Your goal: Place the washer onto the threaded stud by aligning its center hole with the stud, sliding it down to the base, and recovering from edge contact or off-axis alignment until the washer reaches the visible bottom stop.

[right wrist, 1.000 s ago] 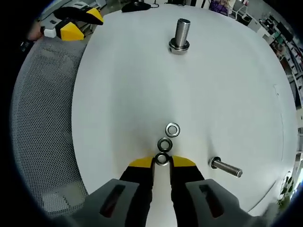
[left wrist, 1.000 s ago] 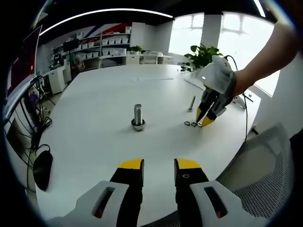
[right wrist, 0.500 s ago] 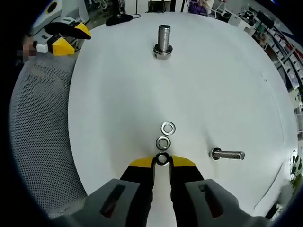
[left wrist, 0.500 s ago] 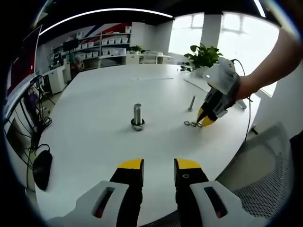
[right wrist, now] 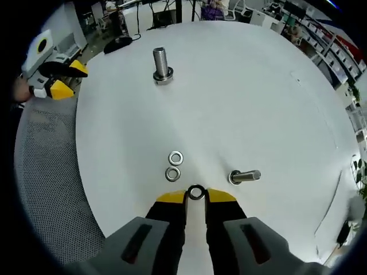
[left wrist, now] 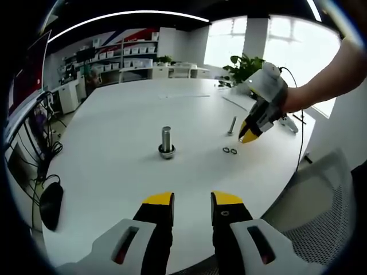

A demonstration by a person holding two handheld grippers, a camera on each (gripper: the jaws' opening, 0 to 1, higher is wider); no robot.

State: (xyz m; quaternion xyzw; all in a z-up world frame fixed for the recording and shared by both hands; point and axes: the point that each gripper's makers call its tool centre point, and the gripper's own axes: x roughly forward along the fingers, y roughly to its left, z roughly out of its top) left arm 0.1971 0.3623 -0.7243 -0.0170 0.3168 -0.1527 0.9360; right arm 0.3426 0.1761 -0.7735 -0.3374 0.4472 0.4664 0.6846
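In the left gripper view, the left tool [left wrist: 192, 206] hangs over the near edge of the white desk [left wrist: 114, 172] with a narrow gap between its yellow tips and nothing in it. One stud [left wrist: 166, 141] stands upright mid-desk with a ring at its base. To the right lie two washers [left wrist: 229, 150] side by side, and just beyond them a bolt [left wrist: 232, 125]. The right tool [left wrist: 248, 136], held in a person's hand, hovers above the washers; what it carries is too small to tell here. A black mouse [left wrist: 50, 205] sits at the left edge, a mesh chair [left wrist: 312, 215] at the right, with shelves [left wrist: 123, 57] and a plant [left wrist: 246, 67] far off.

In the right gripper view, the right tool [right wrist: 196, 195] pinches one washer [right wrist: 196, 192] between its tips, lifted above the desk [right wrist: 258, 103]. Two more washers [right wrist: 174, 165] lie touching just beyond it, making three in all. The bolt [right wrist: 245, 176] lies on its side to the right. The stud [right wrist: 160, 65] stands far off, with the left tool [right wrist: 57, 80] at the far left.
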